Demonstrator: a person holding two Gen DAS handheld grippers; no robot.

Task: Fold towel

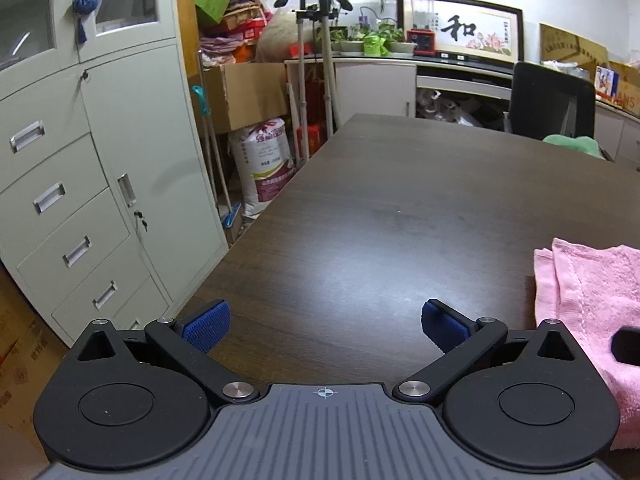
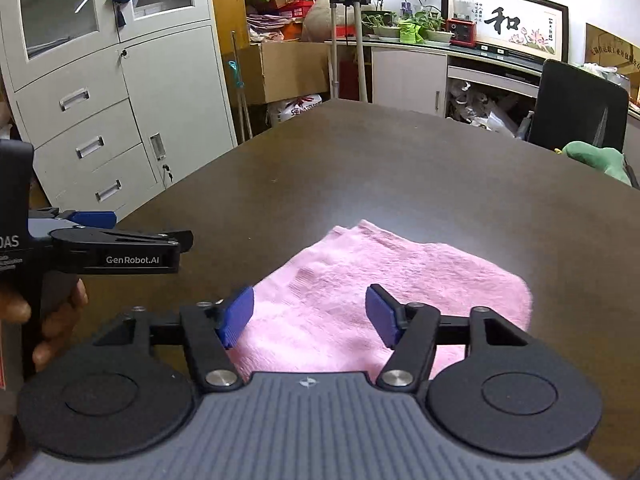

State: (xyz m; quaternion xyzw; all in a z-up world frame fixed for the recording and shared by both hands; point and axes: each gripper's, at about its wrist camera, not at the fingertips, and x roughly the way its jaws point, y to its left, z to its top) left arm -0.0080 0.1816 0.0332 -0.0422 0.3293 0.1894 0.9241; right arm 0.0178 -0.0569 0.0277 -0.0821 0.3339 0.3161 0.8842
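Seemingly the folding is well advanced, judging by how the cloth lies. From the left wrist view, the left gripper [image 1: 325, 326] hangs over bare dark table [image 1: 380, 208] with its blue pads [image 1: 206, 325] spread wide apart and nothing between them. The pink towel [image 1: 592, 300] lies off to its right at the picture's edge, not touched by this gripper; its near corner shows stacked layers, one edge sitting just inside another, which suggests at least one fold has been made. A grey filing cabinet [image 1: 80, 184] stands beyond the table's left edge, and a green cloth [image 1: 574, 145] rests far off near the back of the table.

From the right wrist view, the right gripper [image 2: 310, 316] sits low over the towel [image 2: 384, 280], jaws parted, the pads hovering above or just at the fabric with nothing pinched. The towel forms a compact, roughly rectangular pad close to the table's near edge, its far left corner showing doubled layers and its right side rounded like a fold line. The left gripper [image 2: 120, 246] appears side-on at the left, held clear of the cloth.

Whether one more fold is wanted I cannot say; the shape looks tidy, and what is left may be only a final halving or smoothing.
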